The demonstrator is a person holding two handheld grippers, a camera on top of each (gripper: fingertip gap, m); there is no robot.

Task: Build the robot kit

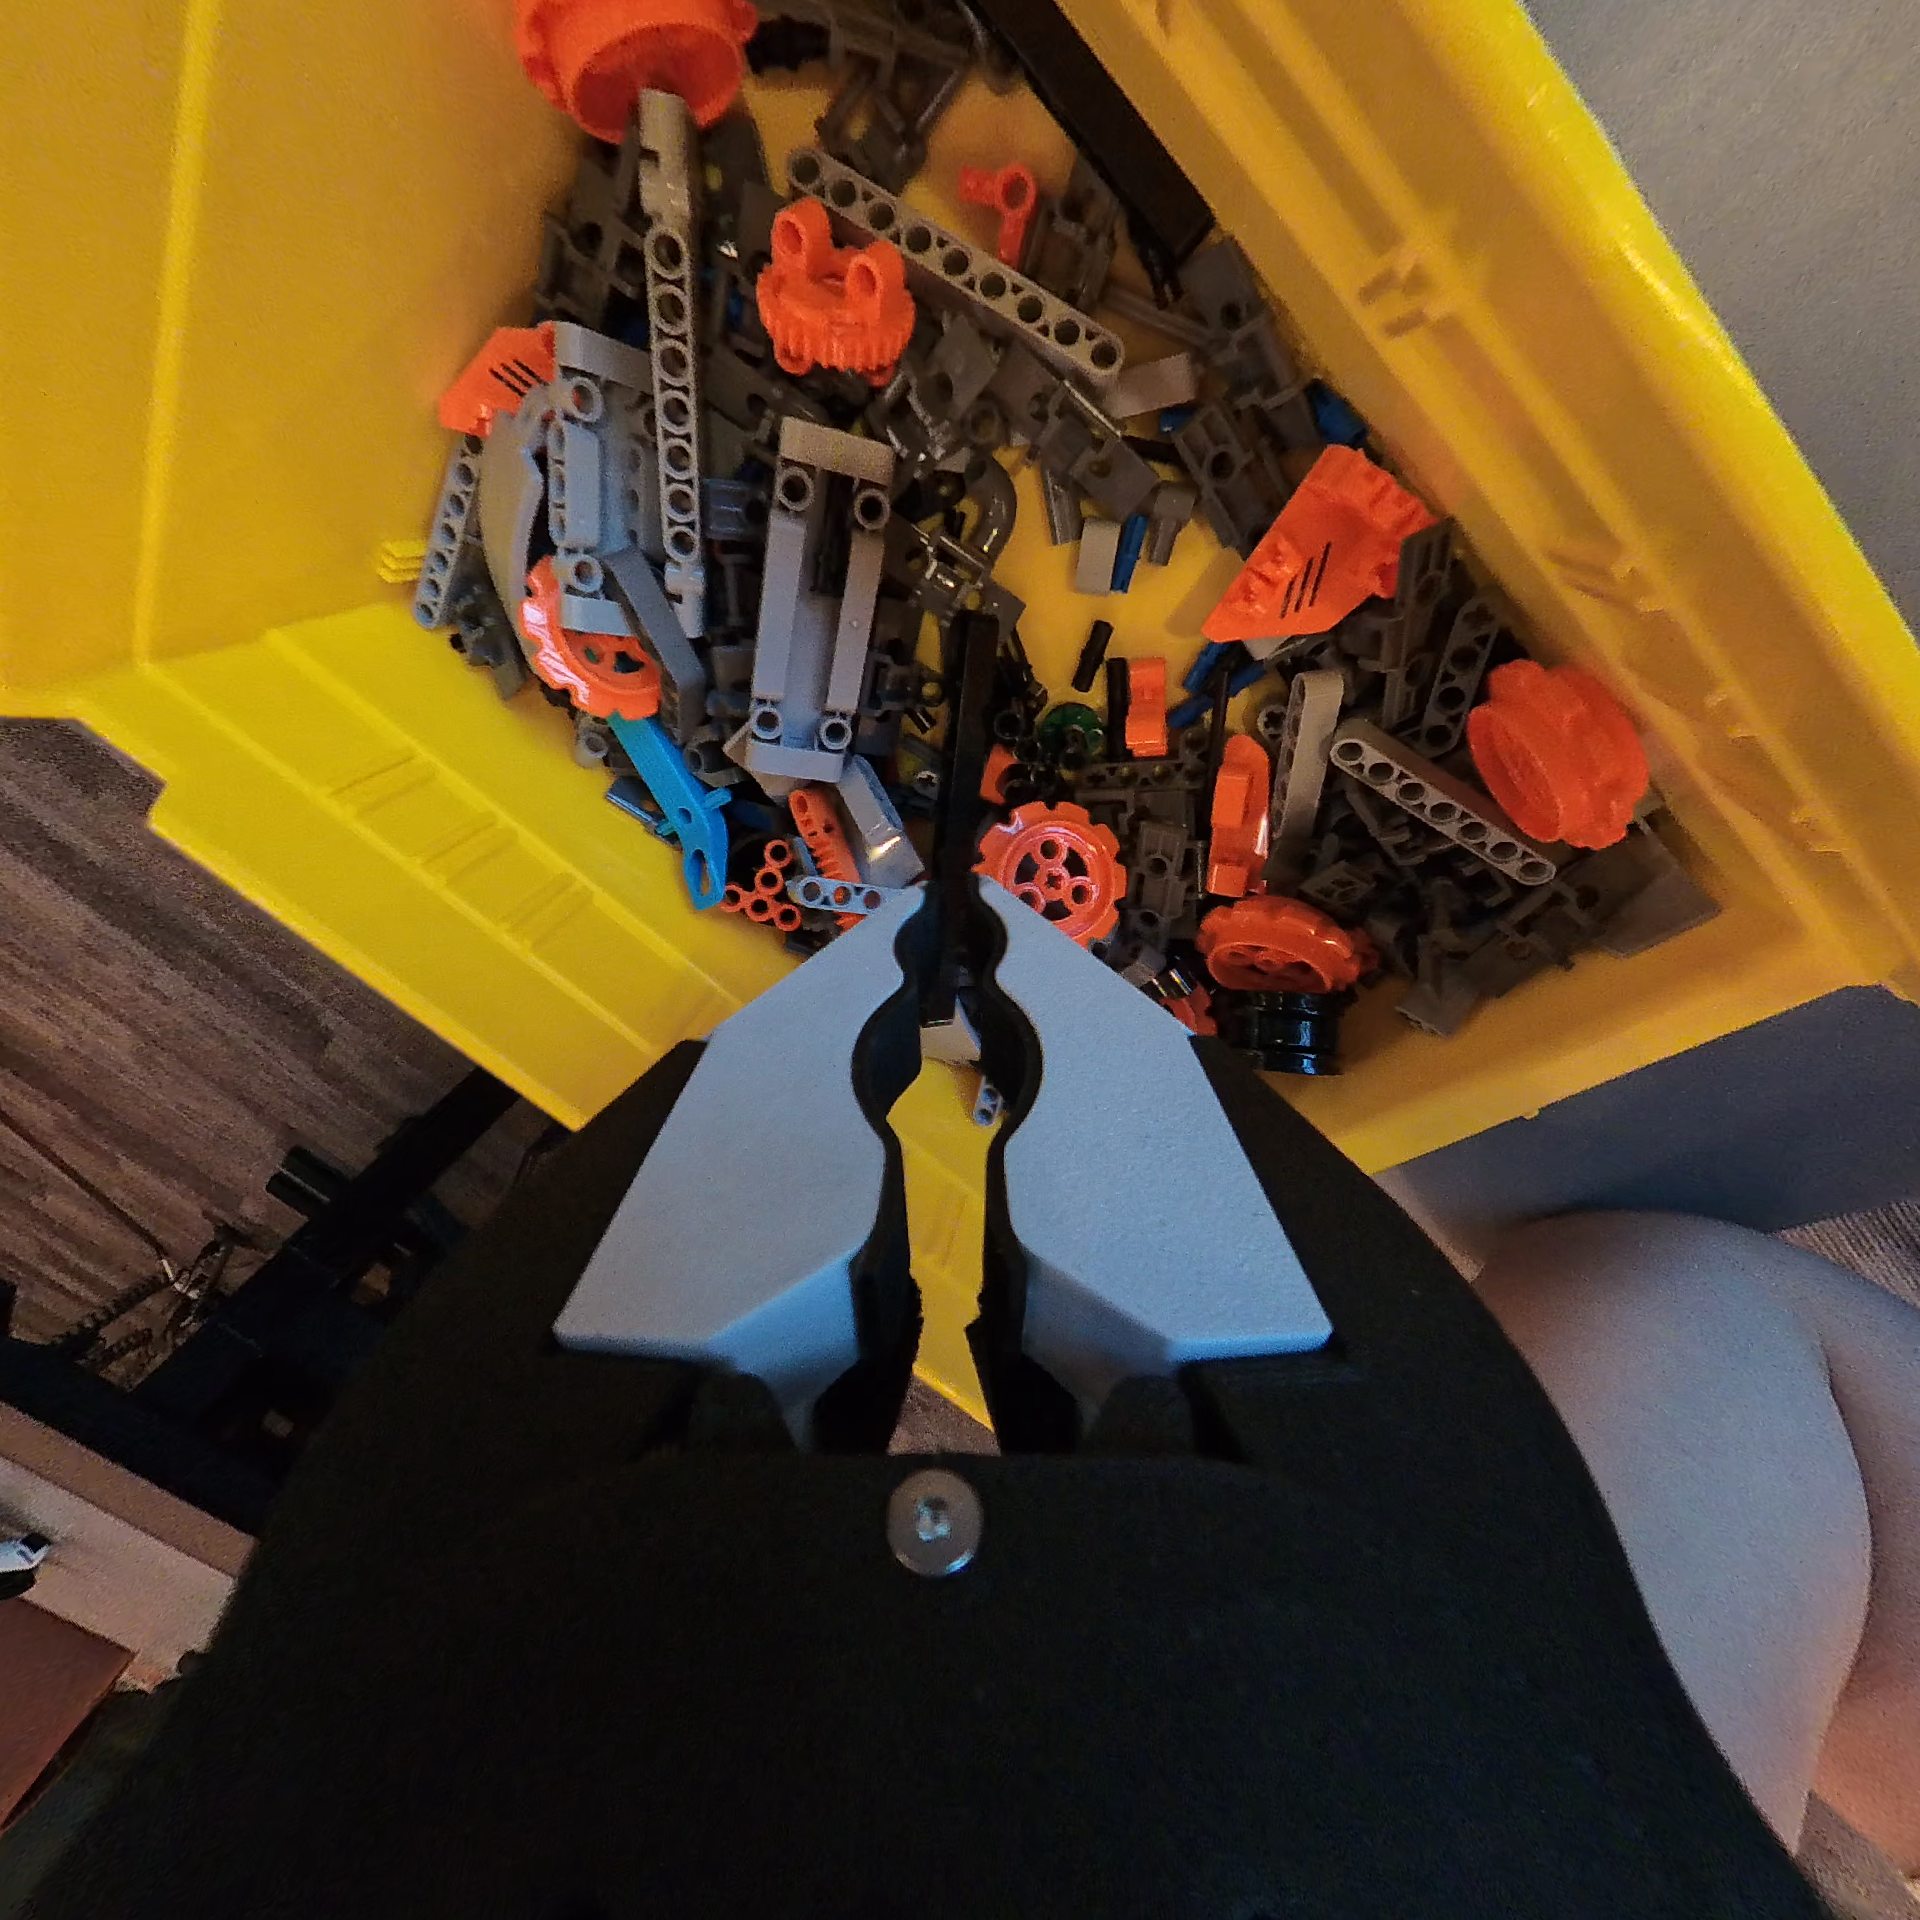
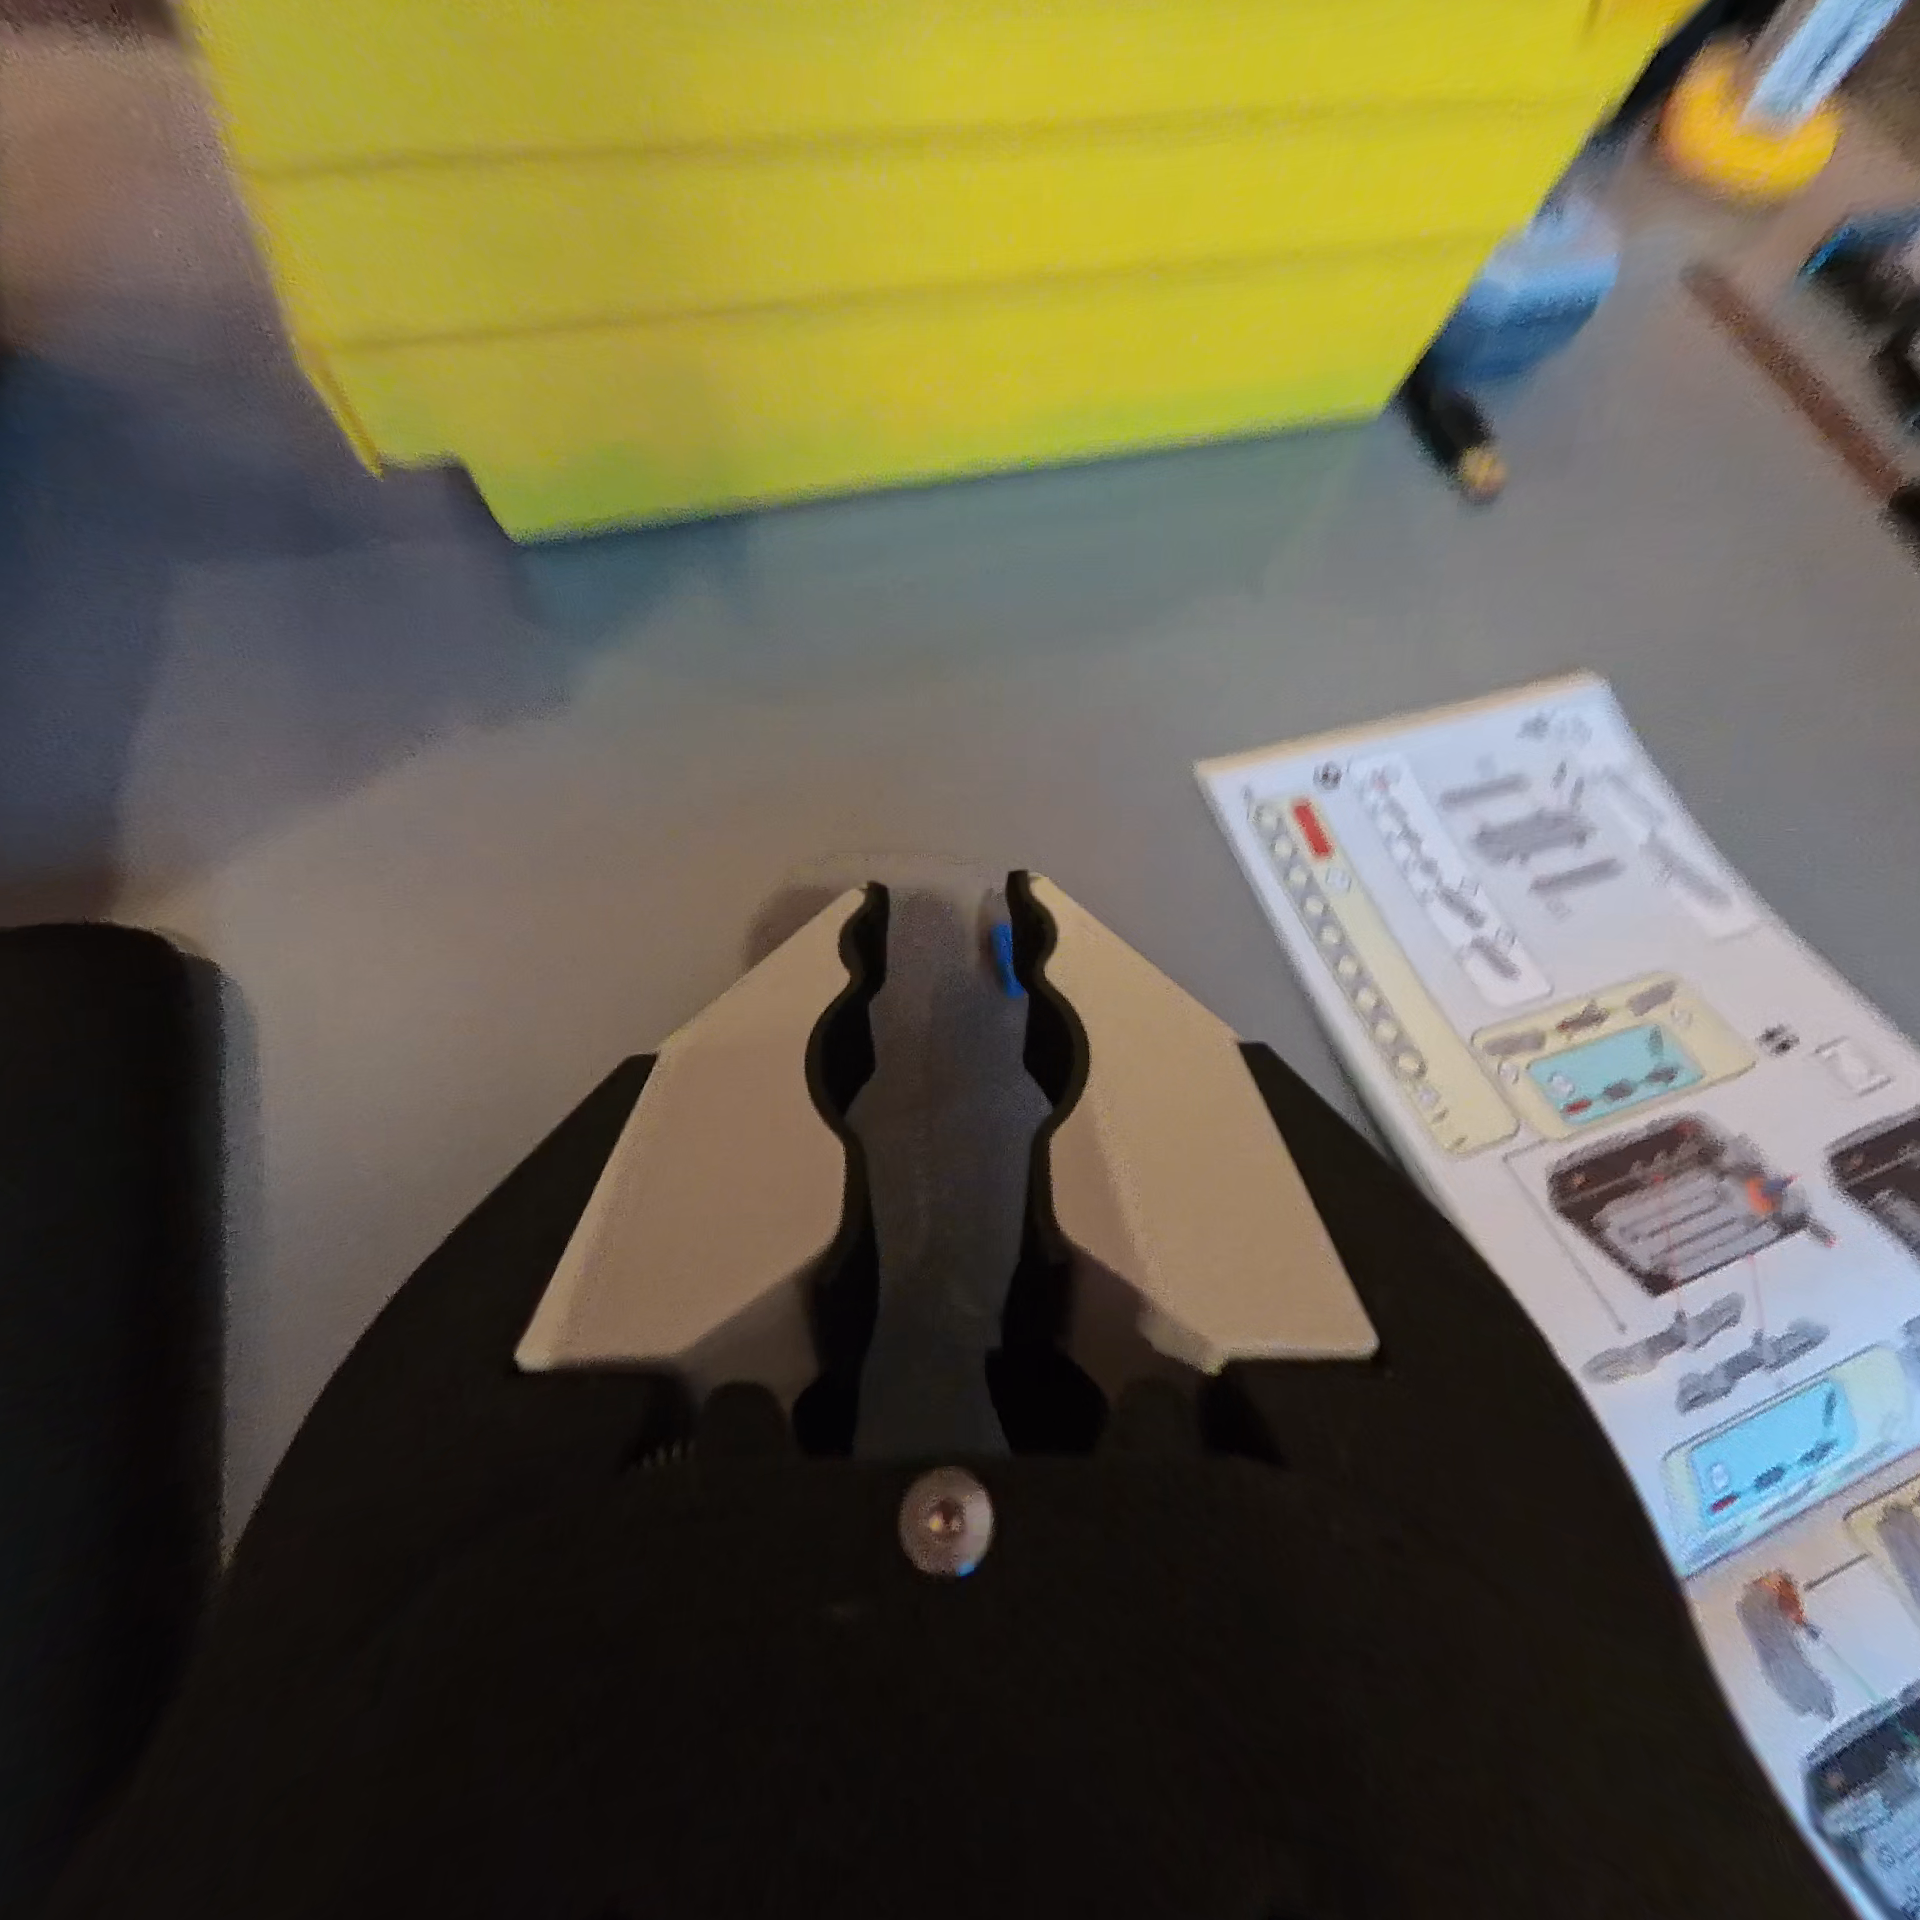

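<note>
My left gripper (image 1: 951, 896) is shut on a long thin black rod (image 1: 963, 748) and holds it over a yellow bin (image 1: 343, 727). The bin holds a heap of grey, orange, blue and black construction-toy parts, among them an orange gear wheel (image 1: 1051, 869) just right of the tips. My right gripper (image 2: 948, 894) is open a little above a grey tabletop (image 2: 623, 790). A small blue pin (image 2: 1003, 958) sits against the inner face of its right finger; I cannot tell whether it lies on the table or clings to the pad. The right wrist view is blurred.
The yellow bin (image 2: 831, 312) stands on the table ahead of my right gripper. A printed instruction booklet (image 2: 1621, 1122) lies to the right. A black object (image 2: 94, 1143) sits at the left edge. A wood-look floor (image 1: 156, 987) shows beyond the bin in the left wrist view. Across from one pair of fingers to the other is roughly 25 cm.
</note>
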